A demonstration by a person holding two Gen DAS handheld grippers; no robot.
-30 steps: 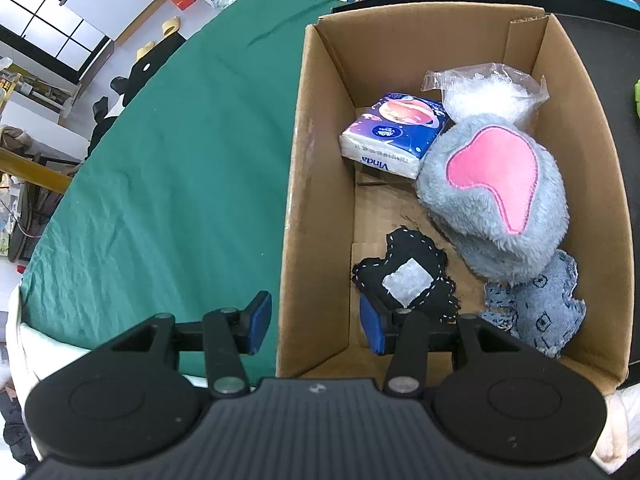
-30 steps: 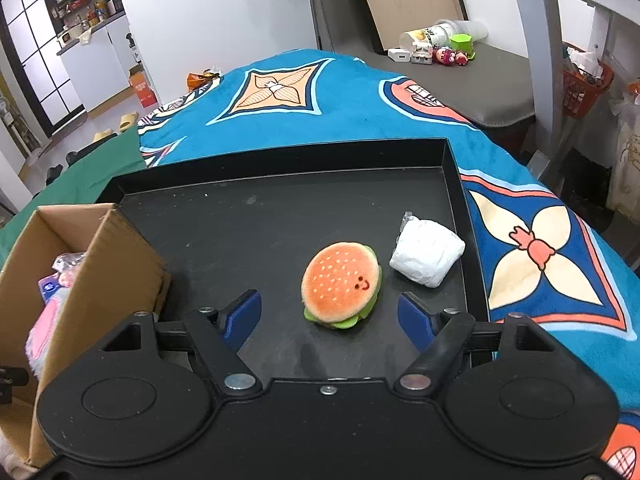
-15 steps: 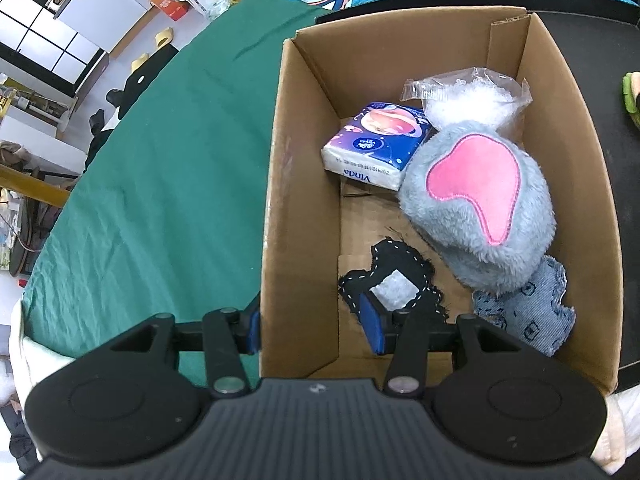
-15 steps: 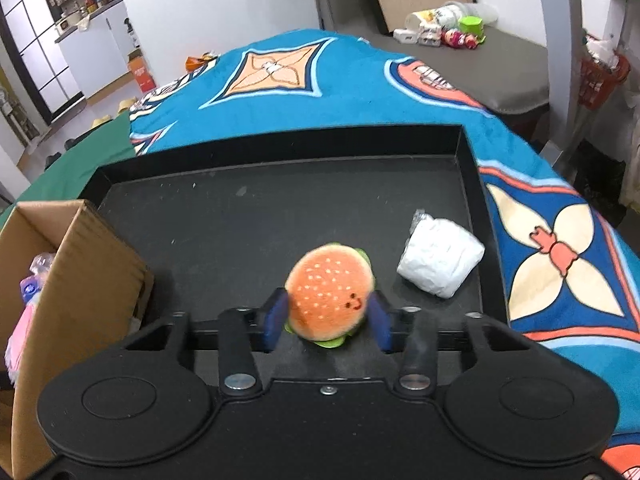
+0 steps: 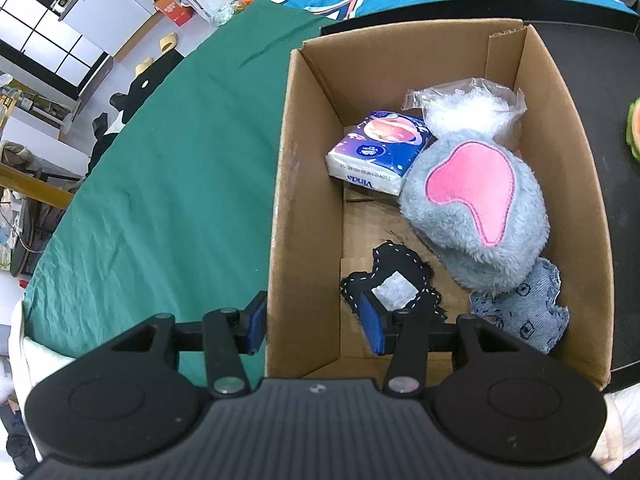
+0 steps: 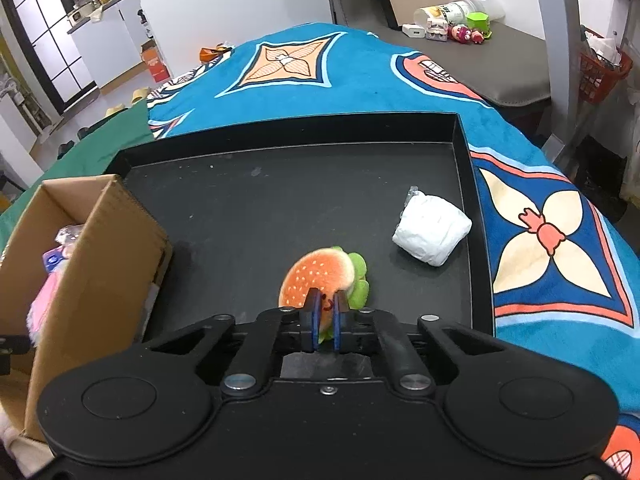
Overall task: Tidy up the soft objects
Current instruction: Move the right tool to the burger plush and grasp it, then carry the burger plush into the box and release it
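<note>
My right gripper (image 6: 326, 312) is shut on the near edge of a plush hamburger (image 6: 320, 276), which is on or just above the black tray (image 6: 280, 200). A white wrapped soft pack (image 6: 432, 234) lies on the tray to its right. My left gripper (image 5: 314, 320) is open and straddles the left wall of the cardboard box (image 5: 304, 216), one finger inside, one outside. The box holds a grey and pink plush (image 5: 476, 212), a tissue pack (image 5: 380, 152), a clear bag of white stuffing (image 5: 468, 104), a black patch (image 5: 396, 284) and a denim patch (image 5: 528, 308).
The box stands at the tray's left end in the right wrist view (image 6: 92, 248). A green cloth (image 5: 160, 184) covers the table left of the box. A blue patterned cloth (image 6: 560, 240) lies beyond and right of the tray. Toys and cups (image 6: 452, 20) sit on a far bench.
My right gripper has closed from wide open onto the plush hamburger, squeezing its near edge. My left gripper has shifted slightly over the box wall and stays open.
</note>
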